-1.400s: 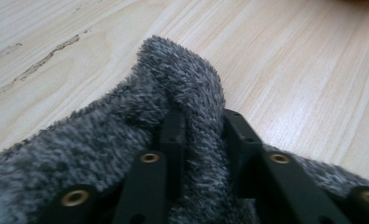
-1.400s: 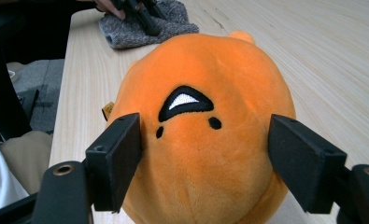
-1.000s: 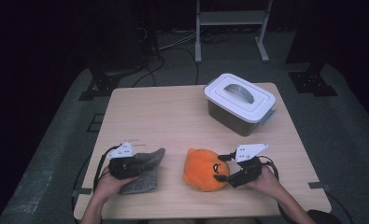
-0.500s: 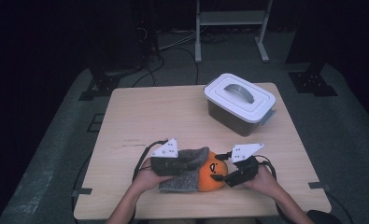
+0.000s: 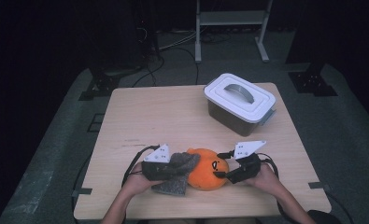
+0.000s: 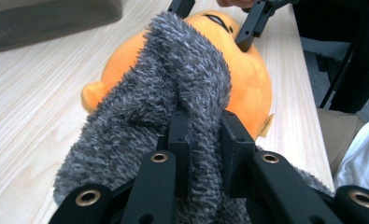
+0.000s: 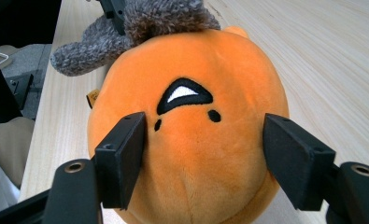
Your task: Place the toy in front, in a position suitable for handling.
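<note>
Jaws of the left gripper (image 6: 205, 128) pressed together on a fold of the grey fuzzy cloth (image 6: 173, 79), pinching it firmly, with the free end draped up over the orange plush toy (image 7: 219, 56). Jaws of the right gripper (image 7: 203, 140) spread wide around that toy, having just been closing, one pad against each flank below the stitched face (contact light, hardly a dent in the fur). Sits at the near edge of the surface (image 5: 173, 116), between the two hands, well apart from the lidded box (image 5: 239, 103) at the far right. Looks light, round and very soft, so likely to squash and bulge rather than resist a squeeze. Not fragile, and not slippery either, given the short nap. Best taken across the widest part of the body, as now, low enough that the roundness cannot pop out upward under pressure. Worth closing further before any lift, since stuffing gives way a good deal first. As for the cloth: limp, shaggy, almost weightless, easy to hold by a bunched fold but prone to sag and drag. Clings a little to the plush, judging by the fibres, so should stay put once laid over.
</note>
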Motion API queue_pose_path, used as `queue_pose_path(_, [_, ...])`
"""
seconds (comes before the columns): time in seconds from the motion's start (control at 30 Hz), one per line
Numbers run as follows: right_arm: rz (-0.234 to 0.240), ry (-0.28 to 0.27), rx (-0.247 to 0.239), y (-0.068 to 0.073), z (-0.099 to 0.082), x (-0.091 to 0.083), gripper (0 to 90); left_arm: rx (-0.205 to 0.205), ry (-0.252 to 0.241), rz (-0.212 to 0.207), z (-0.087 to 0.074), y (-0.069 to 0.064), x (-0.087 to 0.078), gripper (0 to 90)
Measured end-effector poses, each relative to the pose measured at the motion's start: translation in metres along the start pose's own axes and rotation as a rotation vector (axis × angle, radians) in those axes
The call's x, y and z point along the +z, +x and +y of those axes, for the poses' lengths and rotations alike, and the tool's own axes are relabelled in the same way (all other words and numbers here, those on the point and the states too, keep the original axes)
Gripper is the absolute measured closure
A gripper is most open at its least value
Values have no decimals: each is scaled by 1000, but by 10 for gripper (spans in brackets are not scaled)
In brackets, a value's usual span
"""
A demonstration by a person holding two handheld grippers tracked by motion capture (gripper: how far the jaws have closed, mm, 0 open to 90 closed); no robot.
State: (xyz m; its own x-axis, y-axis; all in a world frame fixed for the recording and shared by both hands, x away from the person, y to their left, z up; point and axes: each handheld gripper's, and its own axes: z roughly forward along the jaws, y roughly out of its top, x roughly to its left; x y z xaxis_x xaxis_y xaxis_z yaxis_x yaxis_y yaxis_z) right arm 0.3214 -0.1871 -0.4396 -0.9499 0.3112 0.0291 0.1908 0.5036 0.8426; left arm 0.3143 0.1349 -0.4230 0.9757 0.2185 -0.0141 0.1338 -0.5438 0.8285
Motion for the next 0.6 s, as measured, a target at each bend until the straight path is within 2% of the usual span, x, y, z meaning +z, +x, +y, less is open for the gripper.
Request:
queue_pose_path(0.13, [-6, 7, 8, -1, 1, 0, 314, -1, -19, -3, 2, -1, -1, 773])
queue_pose_path(0.2, [-6, 10, 14, -1, 2, 0, 315, 7, -57, -21, 8, -4, -1, 773])
queue_pose_path(0.23, [-3, 6, 29, 1, 5, 2, 317, 39, -85, -47, 17, -10, 0, 774])
queue_pose_path(0.3, [-12, 6, 22, 2, 8, 4, 317, 74, -70, -53, 24, -17, 6, 773])
queue_pose_path(0.33, [-12, 6, 22, 2, 8, 4, 317, 74, -70, -53, 24, -17, 6, 773])
queue_pose_path(0.4, [-22, 8, 30, 3, 8, 5, 320, 96, -24, -48, 22, -20, 14, 773])
queue_pose_path(0.43, [-21, 7, 30, 2, 7, 5, 323, 96, -24, -48, 22, -20, 14, 773])
queue_pose_path(0.47, [-20, 4, 31, 2, 6, 4, 326, 102, -2, -37, 18, -18, 15, 774])
queue_pose_path(0.53, [-8, -4, 47, -1, 5, 3, 329, 91, 1, -34, 15, -16, 13, 774])
queue_pose_path(0.6, [-4, -9, 61, -5, 4, 3, 330, 84, 37, -4, 8, -10, 5, 773])
